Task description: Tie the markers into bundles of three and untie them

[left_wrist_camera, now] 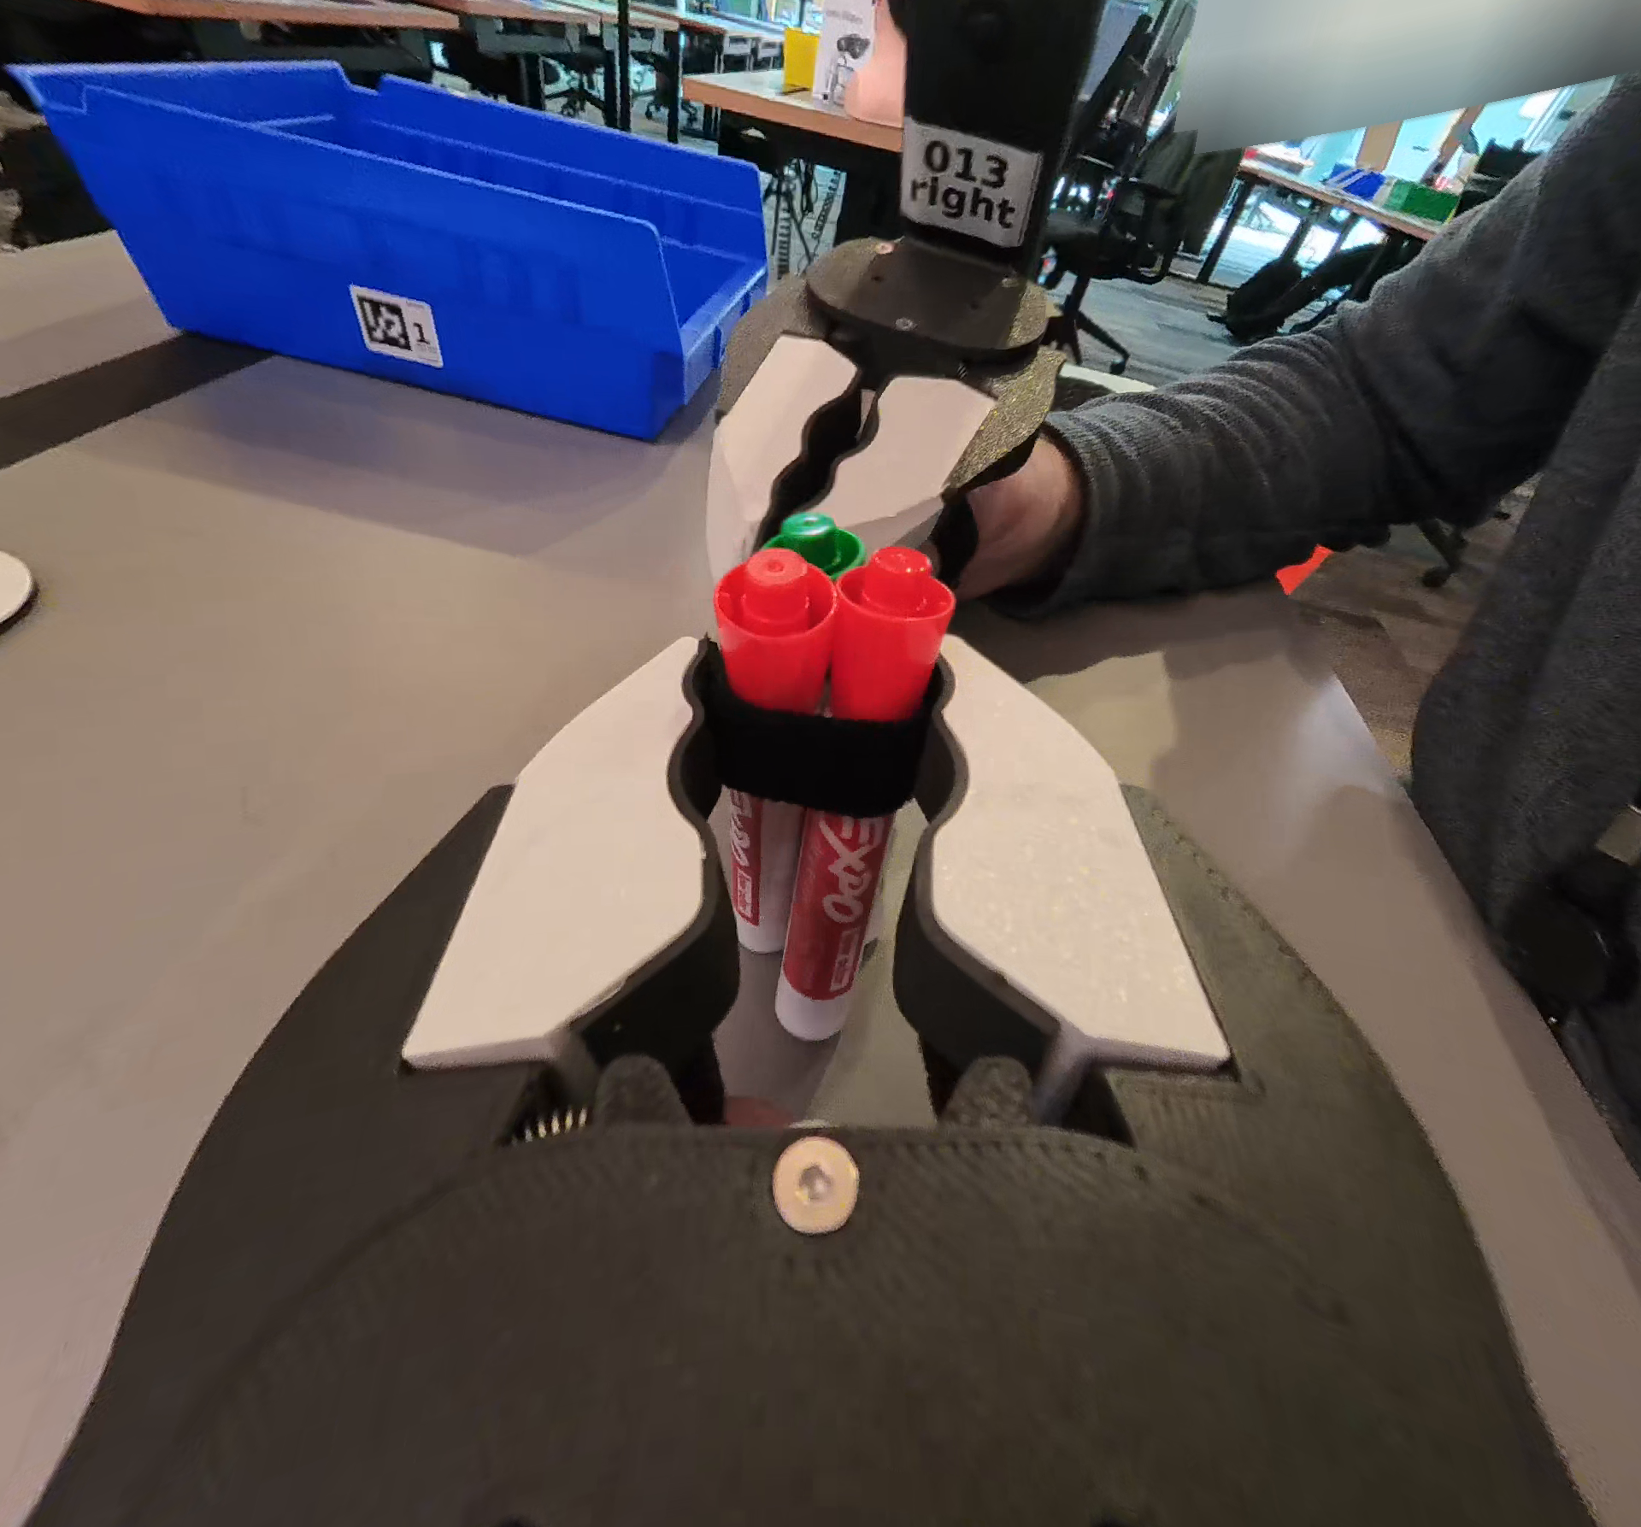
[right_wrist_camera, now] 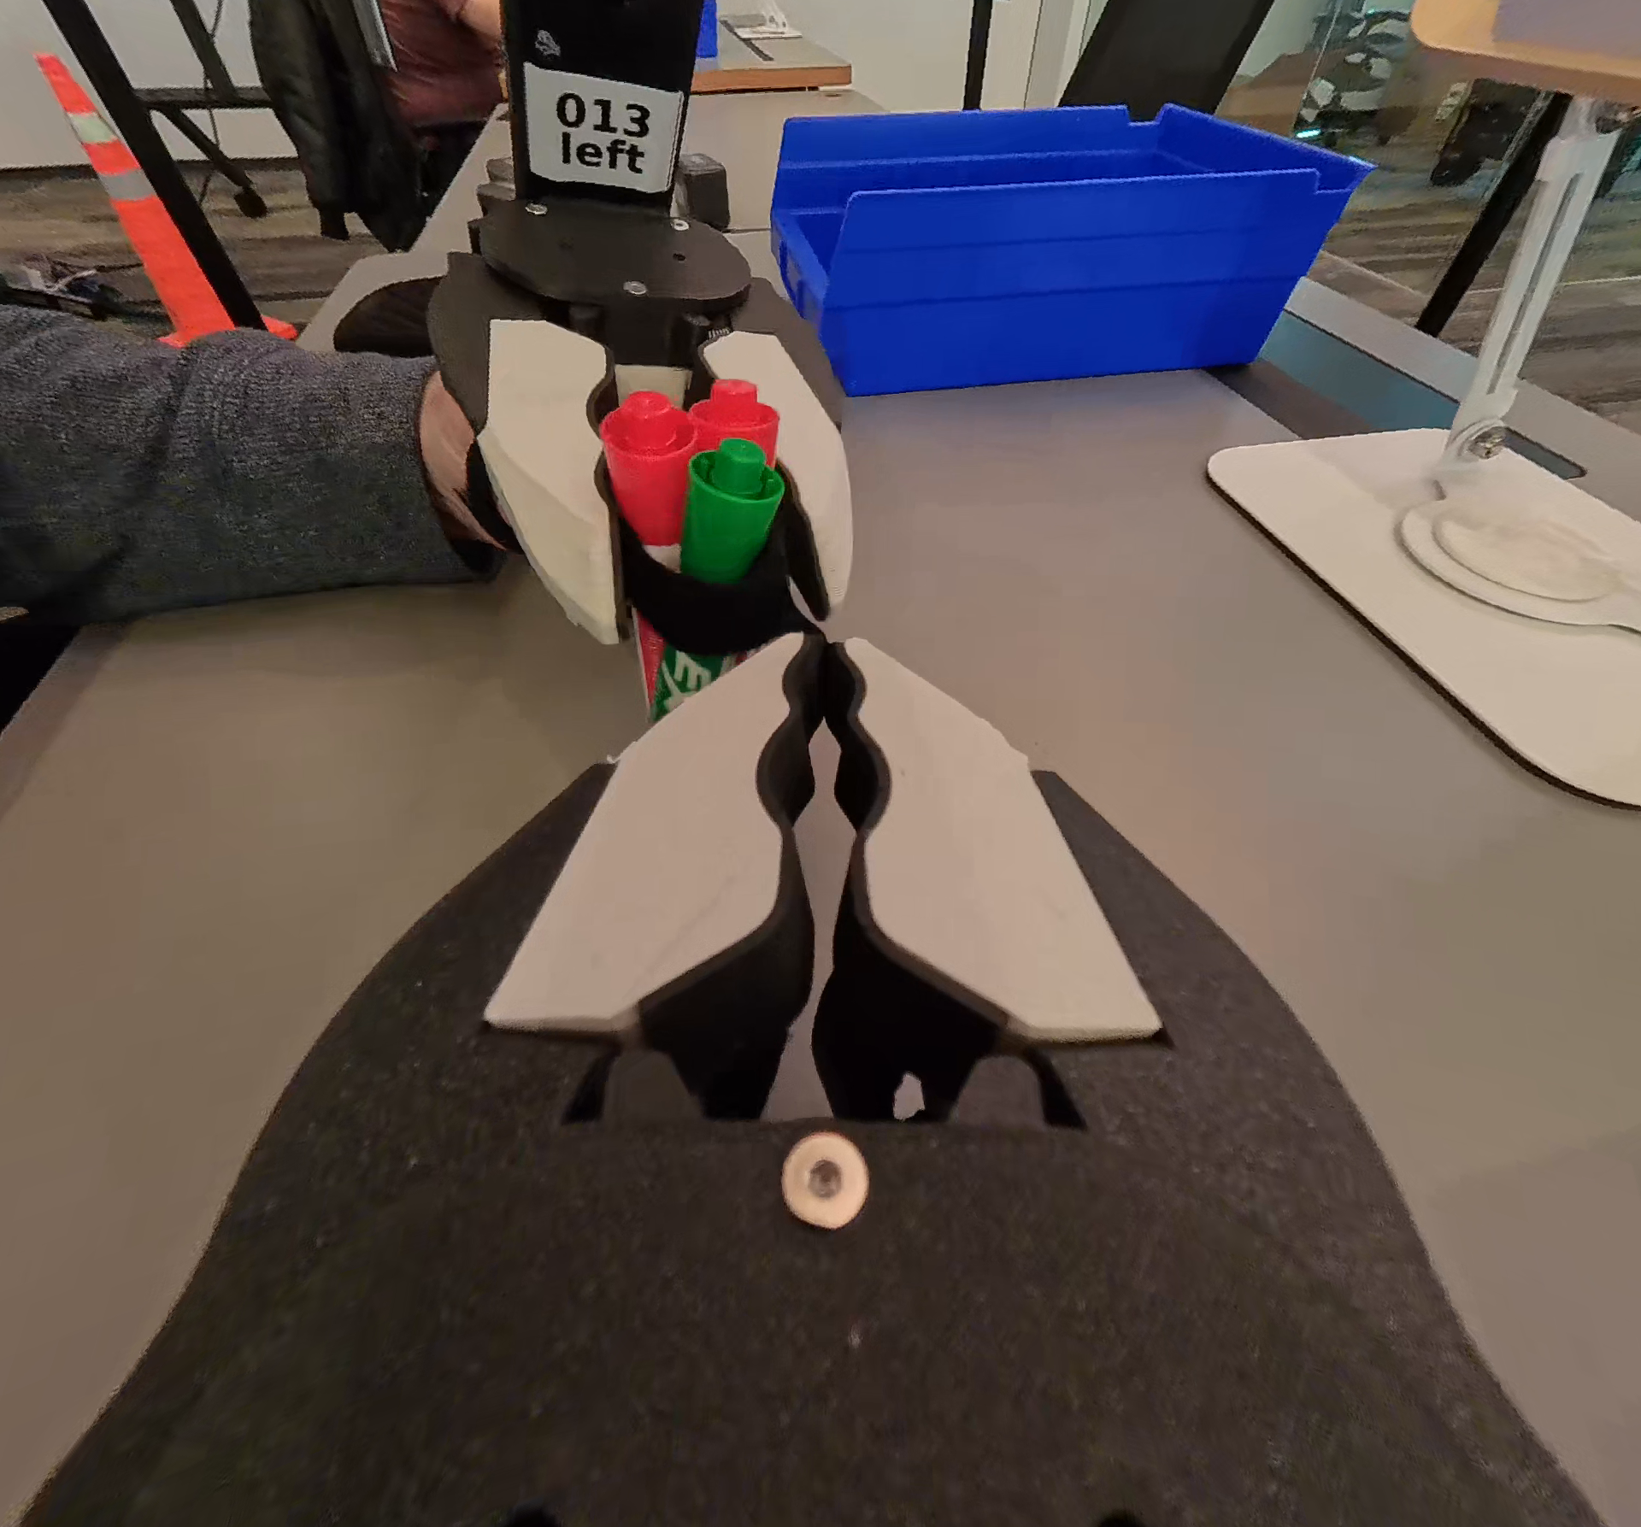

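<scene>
Gripping a three-marker bundle (left_wrist_camera: 821, 668) upright, left tongs (left_wrist_camera: 819, 716) are clenched around it at the black strap (left_wrist_camera: 812, 752). Two red markers (left_wrist_camera: 772, 641) face the left camera, green marker (right_wrist_camera: 730, 512) sits on the far side; barrels stand just above the grey worktop (left_wrist_camera: 266, 685), contact unclear. Right tongs (right_wrist_camera: 821, 641) are pinched together, tips at the strap's edge on the green side; whether they nip the strap, cannot tell. Blue bin (right_wrist_camera: 1048, 241) sits well apart toward the back of the worktop, bare surface between. White stand base (right_wrist_camera: 1421, 597) lies near the worktop's right edge. Person's grey sleeve (left_wrist_camera: 1288, 437) reaches in at the worktop's edge. Marker barrels carry printed brand lettering; both tongs' handles wear white tags; bin has a square code sticker (left_wrist_camera: 395, 326).
</scene>
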### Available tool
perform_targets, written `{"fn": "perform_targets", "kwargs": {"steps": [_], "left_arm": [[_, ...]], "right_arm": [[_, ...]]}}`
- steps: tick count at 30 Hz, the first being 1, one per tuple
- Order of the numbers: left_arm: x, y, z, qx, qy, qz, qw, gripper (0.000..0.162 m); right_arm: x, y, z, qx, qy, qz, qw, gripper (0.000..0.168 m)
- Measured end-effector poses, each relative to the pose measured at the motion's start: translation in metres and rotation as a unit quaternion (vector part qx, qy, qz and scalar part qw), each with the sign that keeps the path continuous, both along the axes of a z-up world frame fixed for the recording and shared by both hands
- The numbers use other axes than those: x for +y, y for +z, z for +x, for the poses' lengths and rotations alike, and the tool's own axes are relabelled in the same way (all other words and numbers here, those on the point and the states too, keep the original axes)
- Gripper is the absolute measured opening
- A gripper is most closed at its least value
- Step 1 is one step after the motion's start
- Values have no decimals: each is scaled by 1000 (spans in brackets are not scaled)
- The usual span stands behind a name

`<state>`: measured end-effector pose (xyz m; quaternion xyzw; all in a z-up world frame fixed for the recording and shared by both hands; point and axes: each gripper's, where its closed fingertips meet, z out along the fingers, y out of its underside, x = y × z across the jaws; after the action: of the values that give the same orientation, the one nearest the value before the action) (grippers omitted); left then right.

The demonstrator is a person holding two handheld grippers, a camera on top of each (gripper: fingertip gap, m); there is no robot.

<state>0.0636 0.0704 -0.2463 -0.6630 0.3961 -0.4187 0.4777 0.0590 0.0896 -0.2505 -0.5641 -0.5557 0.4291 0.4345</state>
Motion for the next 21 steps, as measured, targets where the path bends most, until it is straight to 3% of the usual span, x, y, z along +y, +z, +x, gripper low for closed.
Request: {"fn": "perform_targets", "kwargs": {"steps": [10, 15, 21], "left_arm": [[-8, -1, 7, -2, -59, -11, 998, 42], [6, 2, 4, 0, -23, 13, 1000, 45], [19, 4, -9, 17, 67, 39, 997, 72]], "right_arm": [[9, -2, -4, -7, -35, 4, 999, 0], [15, 3, 3, -5, -51, 11, 999, 0], [16, 0, 8, -14, -93, -4, 996, 0]]}}
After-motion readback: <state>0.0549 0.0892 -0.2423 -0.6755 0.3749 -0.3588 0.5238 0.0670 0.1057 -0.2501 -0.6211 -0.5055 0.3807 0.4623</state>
